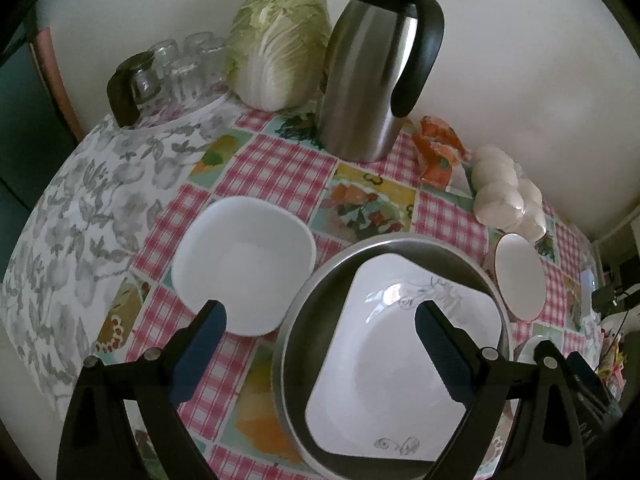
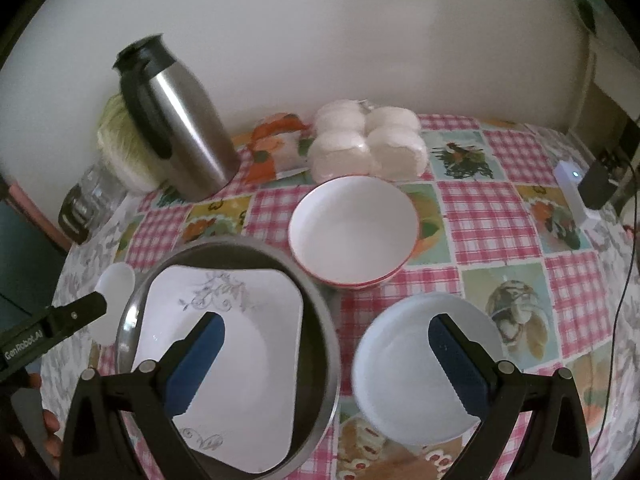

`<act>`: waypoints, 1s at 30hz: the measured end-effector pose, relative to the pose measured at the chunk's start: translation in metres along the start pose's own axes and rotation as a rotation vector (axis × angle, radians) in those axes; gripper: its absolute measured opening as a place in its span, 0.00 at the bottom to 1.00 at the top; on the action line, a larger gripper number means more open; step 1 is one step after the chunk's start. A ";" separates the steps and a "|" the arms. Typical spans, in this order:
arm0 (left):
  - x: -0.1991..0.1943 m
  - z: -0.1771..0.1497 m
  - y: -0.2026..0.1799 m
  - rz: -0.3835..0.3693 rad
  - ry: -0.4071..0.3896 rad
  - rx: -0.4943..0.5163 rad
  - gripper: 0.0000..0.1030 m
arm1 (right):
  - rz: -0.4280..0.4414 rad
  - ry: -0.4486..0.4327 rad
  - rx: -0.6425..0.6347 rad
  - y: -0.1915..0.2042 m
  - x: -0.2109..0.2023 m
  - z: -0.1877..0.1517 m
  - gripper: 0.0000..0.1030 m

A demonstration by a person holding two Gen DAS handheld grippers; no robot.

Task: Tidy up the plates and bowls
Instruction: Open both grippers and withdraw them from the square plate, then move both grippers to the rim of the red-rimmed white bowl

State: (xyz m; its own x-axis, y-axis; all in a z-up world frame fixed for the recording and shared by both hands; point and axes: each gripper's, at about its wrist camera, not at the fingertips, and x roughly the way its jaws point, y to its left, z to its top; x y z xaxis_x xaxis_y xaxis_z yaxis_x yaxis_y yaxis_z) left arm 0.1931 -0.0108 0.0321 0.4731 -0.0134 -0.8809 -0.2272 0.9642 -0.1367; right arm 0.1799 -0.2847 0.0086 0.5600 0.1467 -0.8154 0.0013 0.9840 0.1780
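Note:
A square white plate with a grey floral print [image 1: 400, 364] [image 2: 248, 360] lies inside a round metal basin [image 1: 304, 320] [image 2: 320, 320]. A plain white squarish bowl [image 1: 244, 260] sits left of the basin. A red-rimmed white bowl [image 2: 354, 226] [image 1: 520, 276] stands behind the basin to its right. A white round dish [image 2: 416, 368] lies right of the basin. My left gripper [image 1: 320, 330] is open and empty above the basin's left rim. My right gripper [image 2: 326, 344] is open and empty above the gap between basin and dish.
A steel thermos jug [image 1: 372, 76] [image 2: 180, 120], a napa cabbage [image 1: 280, 44], upturned glasses [image 1: 180, 68], an orange packet [image 2: 276, 148] and bagged white buns [image 2: 368, 144] line the wall. A white device with cables [image 2: 576, 192] sits at the right edge.

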 end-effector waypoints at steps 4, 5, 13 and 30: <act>0.003 0.005 -0.006 -0.004 -0.007 0.014 0.93 | 0.026 -0.016 0.045 -0.017 -0.001 0.006 1.00; 0.004 0.006 -0.007 -0.004 -0.008 0.017 0.93 | 0.029 -0.019 0.053 -0.020 -0.001 0.007 1.00; 0.004 0.016 -0.016 -0.020 -0.057 0.016 0.93 | 0.019 -0.066 0.107 -0.045 0.003 0.015 1.00; 0.025 0.028 -0.046 -0.082 -0.178 0.063 1.00 | 0.014 -0.089 0.190 -0.083 0.036 0.031 1.00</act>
State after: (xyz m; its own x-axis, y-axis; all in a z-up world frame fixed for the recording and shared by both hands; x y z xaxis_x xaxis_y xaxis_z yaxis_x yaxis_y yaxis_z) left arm 0.2388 -0.0480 0.0292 0.6319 -0.0512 -0.7734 -0.1307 0.9765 -0.1714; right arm 0.2253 -0.3639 -0.0180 0.6317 0.1426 -0.7620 0.1445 0.9441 0.2964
